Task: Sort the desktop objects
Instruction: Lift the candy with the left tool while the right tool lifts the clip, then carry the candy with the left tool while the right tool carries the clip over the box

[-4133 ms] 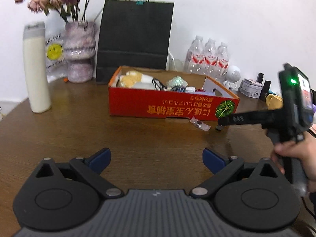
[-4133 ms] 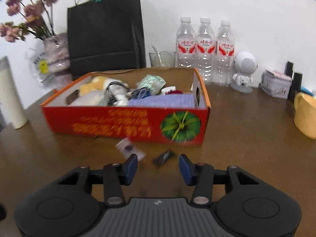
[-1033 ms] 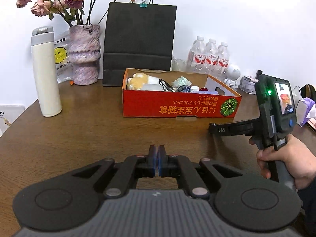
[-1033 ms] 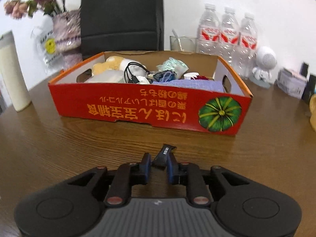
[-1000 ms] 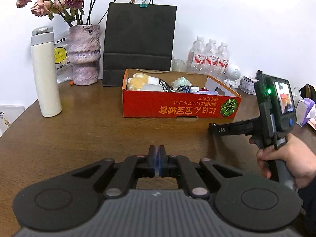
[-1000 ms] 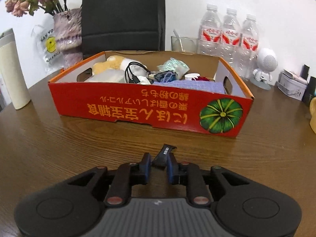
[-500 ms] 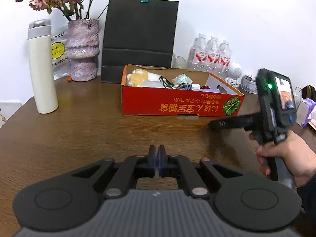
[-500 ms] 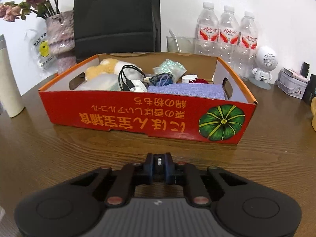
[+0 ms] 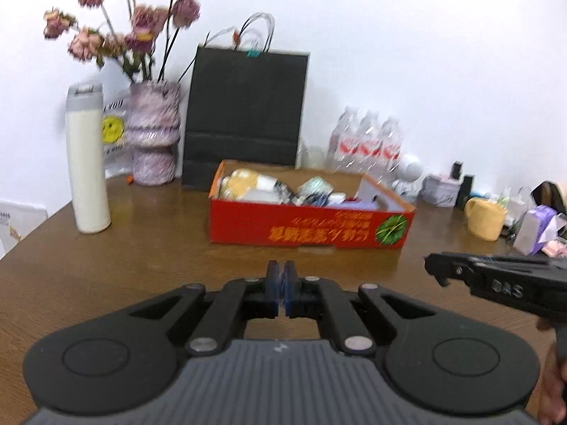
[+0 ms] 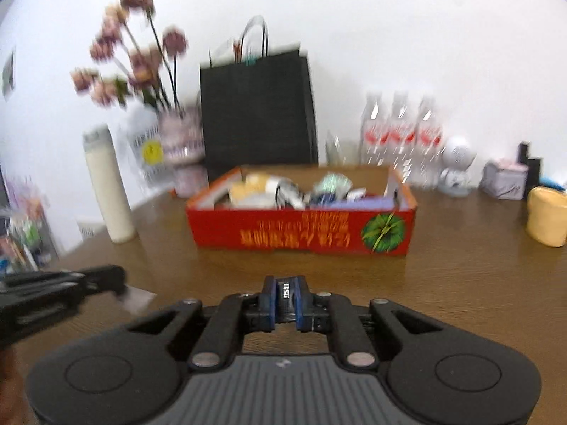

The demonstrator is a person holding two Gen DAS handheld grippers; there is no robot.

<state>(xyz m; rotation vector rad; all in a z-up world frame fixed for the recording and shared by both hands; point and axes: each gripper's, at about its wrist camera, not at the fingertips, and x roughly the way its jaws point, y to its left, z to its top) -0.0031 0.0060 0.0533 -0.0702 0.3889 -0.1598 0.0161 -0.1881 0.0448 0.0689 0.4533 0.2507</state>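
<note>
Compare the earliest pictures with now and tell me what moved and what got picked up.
The right gripper closed its fingers on the small black item that lay in front of the red box and lifted it off the table. The left gripper, open earlier, has shut on the small clear packet. The box and its contents stayed put.

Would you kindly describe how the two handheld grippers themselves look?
Both match: the left gripper and right gripper have blue pads on black linkage arms with silver pivot pins, two round black housings and a ribbed grey centre plate. The right one's side bears white lettering.
</note>
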